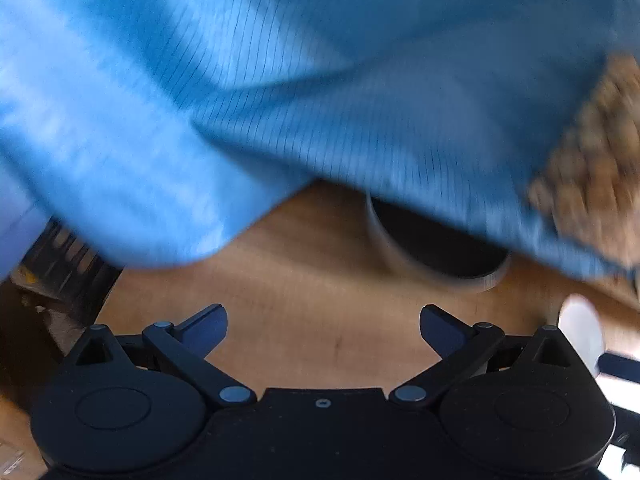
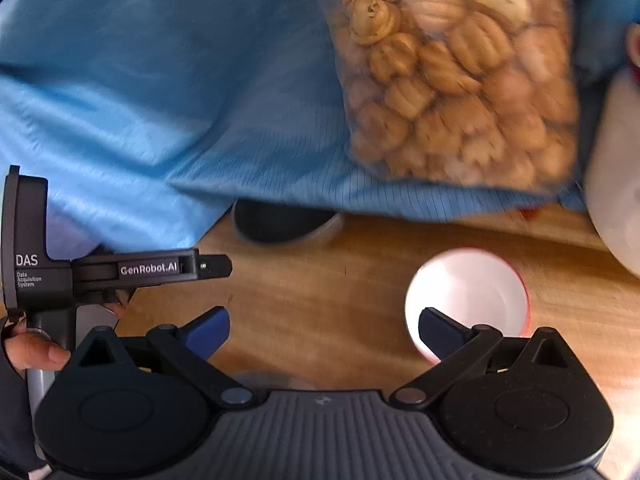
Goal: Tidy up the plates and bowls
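A bowl (image 2: 468,300), white inside with a reddish rim, is seen upright on the wooden table (image 2: 320,300), just ahead of the right gripper (image 2: 324,332) and close to its right-hand blue fingertip (image 2: 440,334). No contact between the two can be confirmed. The right gripper's jaws are spread wide and nothing is held between them. A second, dark bowl (image 1: 432,244) is seen farther back on the table, partly covered by a blue cloth (image 1: 260,100) that fills the upper part of both views. A clear bag of biscuits (image 2: 456,76) is seen lying on the cloth. The left gripper (image 1: 323,330) is likewise held wide open and empty over bare wood, well short of the dark bowl. In the right wrist view it is seen from the side, gripped by a hand (image 2: 32,350).
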